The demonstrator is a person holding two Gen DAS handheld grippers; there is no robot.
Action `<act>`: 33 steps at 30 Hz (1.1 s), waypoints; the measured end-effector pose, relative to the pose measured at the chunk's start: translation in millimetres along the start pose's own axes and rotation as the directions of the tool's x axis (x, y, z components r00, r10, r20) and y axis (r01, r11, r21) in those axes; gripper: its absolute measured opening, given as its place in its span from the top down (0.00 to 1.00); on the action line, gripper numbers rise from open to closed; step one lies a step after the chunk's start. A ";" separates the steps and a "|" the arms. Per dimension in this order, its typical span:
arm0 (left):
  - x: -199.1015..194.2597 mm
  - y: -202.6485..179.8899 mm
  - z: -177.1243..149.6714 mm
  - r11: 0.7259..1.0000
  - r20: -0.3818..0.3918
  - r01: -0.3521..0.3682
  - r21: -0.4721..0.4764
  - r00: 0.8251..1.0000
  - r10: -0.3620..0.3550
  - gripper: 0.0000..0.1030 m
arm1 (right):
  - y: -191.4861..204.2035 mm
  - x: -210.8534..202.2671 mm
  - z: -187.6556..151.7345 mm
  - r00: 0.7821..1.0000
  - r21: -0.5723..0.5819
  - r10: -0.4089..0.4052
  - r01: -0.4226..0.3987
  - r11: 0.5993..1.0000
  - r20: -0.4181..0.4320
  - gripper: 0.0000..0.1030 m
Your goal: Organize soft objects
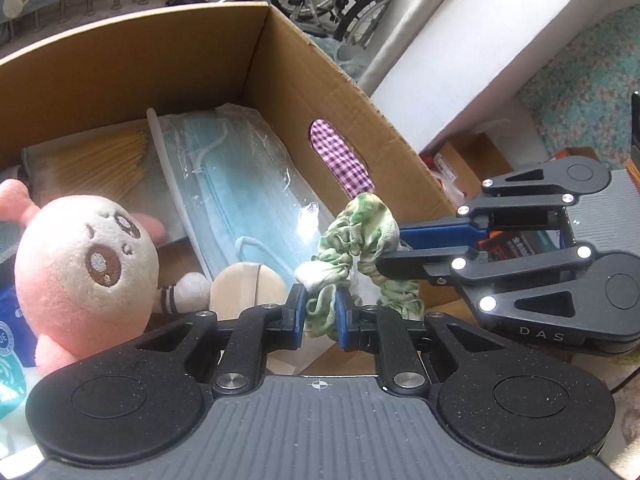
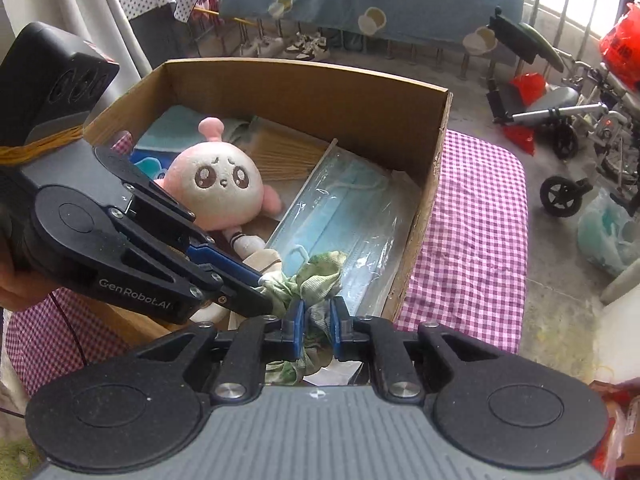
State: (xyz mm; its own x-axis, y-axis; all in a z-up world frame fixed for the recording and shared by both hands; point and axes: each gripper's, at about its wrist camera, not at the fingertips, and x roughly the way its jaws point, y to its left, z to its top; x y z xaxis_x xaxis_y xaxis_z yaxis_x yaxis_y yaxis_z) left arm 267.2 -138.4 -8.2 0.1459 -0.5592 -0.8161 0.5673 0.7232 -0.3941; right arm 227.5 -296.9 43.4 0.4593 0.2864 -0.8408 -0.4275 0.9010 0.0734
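A cardboard box (image 2: 424, 184) fills the middle of both views, standing on a pink checked cloth (image 2: 476, 232). Inside it, toward the right, lies a clear packet of blue face masks (image 1: 248, 184); at the left sits a pink plush toy (image 1: 80, 264), and a smaller round beige puff (image 1: 244, 284) rests low in the centre.

Smallest of all is the green-and-white scrunchie (image 1: 360, 248), held above the box's near right part, low in the centre of each frame. The left gripper (image 1: 321, 314) is pinching one fold of it between its blue pads, and the right gripper (image 2: 318, 322) is pinching another fold, so the fabric loop hangs between the two tools.

I judge the step to be dropping it into the box. To do it well, both should come down over the bare spot beside the masks, then let go one after the other so the elastic does not snap aside or snag on the box wall.

The left view alone shows the handle slot in the box's side with the cloth behind it. The right view alone shows the toy's whole face, the cloth spread at right, and a wheelchair (image 2: 568, 128) in the upper right.
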 end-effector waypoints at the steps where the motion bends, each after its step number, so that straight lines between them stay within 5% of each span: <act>1: 1.0 -0.1 -0.8 1.000 -0.009 -0.003 0.003 1.000 0.003 0.85 | -0.7 1.9 4.1 1.000 -0.012 -0.007 0.007 1.000 -0.010 0.83; 8: 1.2 1.4 -2.5 0.999 -0.037 -0.039 -0.005 0.999 0.038 0.75 | -7.2 1.1 13.4 1.000 0.008 -0.017 0.017 1.000 -0.009 0.71; 11: -4.0 -1.5 -2.3 0.999 -0.014 -0.050 -0.001 0.999 0.050 0.54 | -8.0 -7.8 13.7 0.999 0.022 -0.035 0.034 0.999 0.032 0.58; 13: -14.4 -5.0 -5.1 0.998 0.022 -0.065 0.010 0.998 0.065 0.39 | -8.3 -16.9 12.5 0.997 0.042 -0.035 0.032 0.999 0.065 0.54; 18: -52.7 -15.8 -15.6 0.994 0.142 -0.098 0.039 0.986 0.091 0.27 | -12.0 -57.7 4.1 0.978 0.159 -0.049 0.017 0.987 0.201 0.49; 20: -70.8 -21.0 -20.4 0.993 0.194 -0.113 0.036 0.975 0.104 0.19 | -13.0 -81.0 -5.0 0.958 0.222 -0.036 -0.029 0.975 0.284 0.36; 22: -94.3 -27.0 -30.8 0.988 0.259 -0.150 0.029 0.956 0.137 0.04 | -12.0 -105.6 -18.4 0.926 0.290 -0.045 -0.070 0.955 0.374 0.26; 25: -130.9 -36.1 -53.0 0.970 0.378 -0.243 0.015 0.899 0.220 0.00 | -4.3 -136.7 -41.1 0.862 0.355 -0.076 -0.124 0.927 0.501 0.01; 28: -162.6 -42.0 -73.8 0.938 0.454 -0.343 -0.050 0.829 0.327 0.00 | 11.5 -152.8 -57.7 0.827 0.386 -0.129 -0.112 0.916 0.547 0.00; 33: -192.4 -38.1 -101.8 0.901 0.456 -0.394 -0.180 0.778 0.432 0.00 | 39.0 -159.3 -67.7 0.808 0.451 -0.245 -0.029 0.892 0.537 0.00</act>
State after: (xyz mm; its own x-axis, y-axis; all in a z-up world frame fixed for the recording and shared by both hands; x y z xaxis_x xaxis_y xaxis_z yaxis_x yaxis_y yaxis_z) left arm 135.0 -17.1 120.8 0.7283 -0.3078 -0.6122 0.3074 0.9453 -0.1095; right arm 85.0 -329.4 143.9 0.8933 0.1856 -0.4092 -0.0436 0.9422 0.3322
